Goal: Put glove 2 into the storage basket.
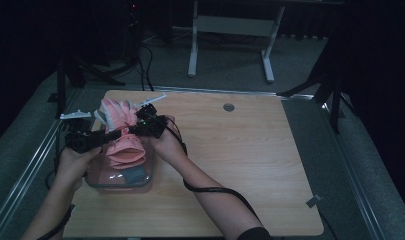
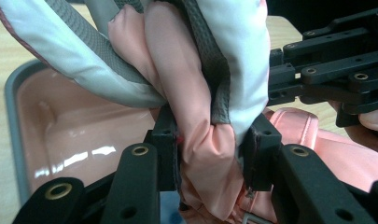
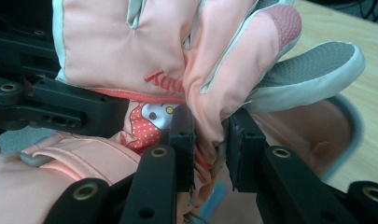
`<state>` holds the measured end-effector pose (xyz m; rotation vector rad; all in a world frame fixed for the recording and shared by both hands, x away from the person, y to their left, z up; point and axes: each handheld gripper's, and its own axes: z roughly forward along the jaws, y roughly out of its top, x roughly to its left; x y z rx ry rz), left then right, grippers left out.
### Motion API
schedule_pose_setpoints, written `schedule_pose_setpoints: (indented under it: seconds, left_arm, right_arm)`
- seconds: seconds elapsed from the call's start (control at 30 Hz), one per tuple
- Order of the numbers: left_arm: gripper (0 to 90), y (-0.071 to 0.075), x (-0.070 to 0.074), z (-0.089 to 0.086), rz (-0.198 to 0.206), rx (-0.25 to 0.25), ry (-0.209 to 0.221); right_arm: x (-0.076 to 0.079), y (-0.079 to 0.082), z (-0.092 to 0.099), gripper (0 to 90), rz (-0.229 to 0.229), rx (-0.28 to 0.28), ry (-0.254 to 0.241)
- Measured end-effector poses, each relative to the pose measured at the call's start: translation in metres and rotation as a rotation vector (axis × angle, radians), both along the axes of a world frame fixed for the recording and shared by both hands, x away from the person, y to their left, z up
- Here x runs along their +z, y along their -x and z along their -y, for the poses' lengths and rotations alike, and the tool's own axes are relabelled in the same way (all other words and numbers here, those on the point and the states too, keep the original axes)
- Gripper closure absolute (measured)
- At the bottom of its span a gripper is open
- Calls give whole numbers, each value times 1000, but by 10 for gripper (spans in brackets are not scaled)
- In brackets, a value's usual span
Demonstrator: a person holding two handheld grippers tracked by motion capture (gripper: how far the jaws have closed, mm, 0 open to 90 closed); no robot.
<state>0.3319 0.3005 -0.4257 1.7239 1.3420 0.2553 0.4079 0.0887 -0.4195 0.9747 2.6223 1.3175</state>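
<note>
A pink padded glove (image 1: 121, 131) with grey and white finger pads hangs over a clear box with a grey rim (image 1: 97, 185) at the table's left. From the left, my left gripper (image 1: 115, 135) is shut on a fold of the glove's pink fabric (image 2: 210, 154). My right gripper (image 1: 135, 130) comes from the right and is shut on the glove (image 3: 130, 46) near its thumb; its jaws (image 3: 210, 130) pinch the fabric. The glove's fingers point away from me. In the left gripper view my own jaws (image 2: 212, 140) squeeze the fold, with the box (image 2: 11, 121) below.
The box sits near the table's front left, and its rim (image 3: 357, 126) lies under the glove. A pink cuff with a grey strap (image 3: 60, 158) lies low over the box. Bare wood tabletop (image 1: 250, 160) spreads to the right. A round grommet (image 1: 228, 107) sits at the back.
</note>
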Motion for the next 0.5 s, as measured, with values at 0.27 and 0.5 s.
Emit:
schedule_pose_setpoints:
  seconds: [0.27, 0.5]
  left_arm:
    - [641, -10, -39, -3, -77, -6, 25]
    - [631, -14, -53, 4, -159, -15, -6]
  right_arm:
    - [-37, -4, -9, 740, -32, -18, 60]
    - [-57, -2, -10, 740, -52, -27, 119]
